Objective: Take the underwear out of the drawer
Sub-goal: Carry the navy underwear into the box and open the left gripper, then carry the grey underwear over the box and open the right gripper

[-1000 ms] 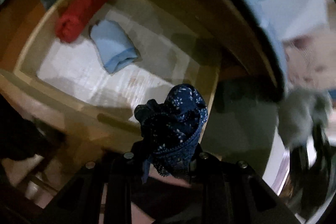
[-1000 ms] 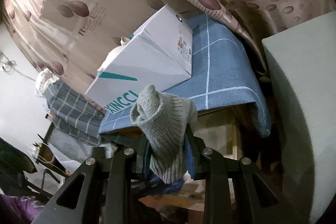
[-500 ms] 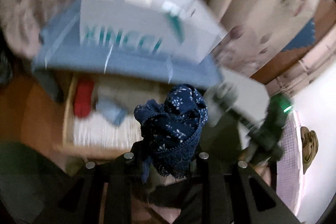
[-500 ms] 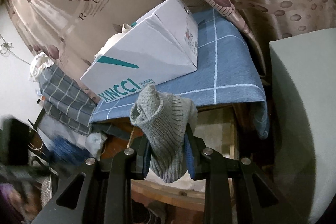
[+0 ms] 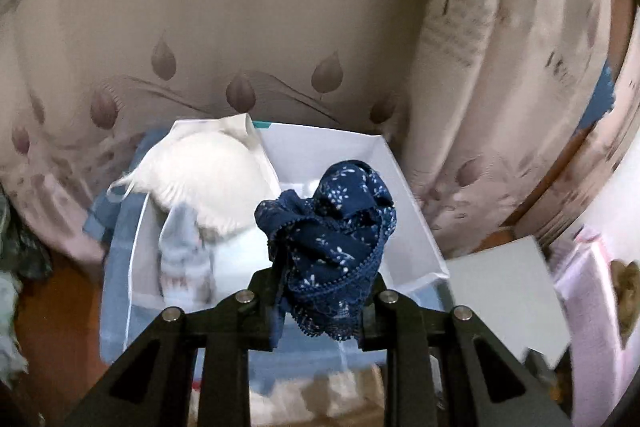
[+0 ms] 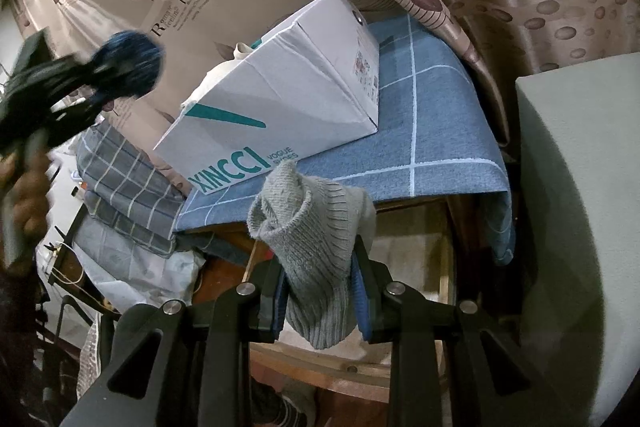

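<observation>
The left gripper (image 5: pixel 326 291) has its two black fingers pinched on a bunched pair of navy floral underwear with a lace edge (image 5: pixel 332 247); the fabric bulges up and forward out of the jaws, clear of any surface, and hangs above the open white shoebox (image 5: pixel 412 227). Inside that box, toward its left end, lie a white padded bra cup (image 5: pixel 208 183) and a pale patterned piece of cloth (image 5: pixel 186 259) — both blurred. The box stands on a blue cloth with a white grid (image 5: pixel 116 267), and directly behind the box hangs a beige curtain printed with mauve leaves and lettering (image 5: pixel 240 39). The right gripper (image 6: pixel 320 299) is likewise clamped, its fingers squeezing a grey ribbed knit garment (image 6: pixel 312 239) whose open folded end sticks up above the jaws; it is held below and in front of the box, which in this view shows teal "XINCCI" lettering on its side (image 6: pixel 280 107). Under the box's blue cloth the pale wooden drawer (image 6: pixel 416 259) stands open, only a part of its bare floor in sight behind the grey knit. Left of the box, a hand (image 6: pixel 28 195) grips the handle of the left gripper — blurred — with the navy underwear held level with the box's top.
</observation>
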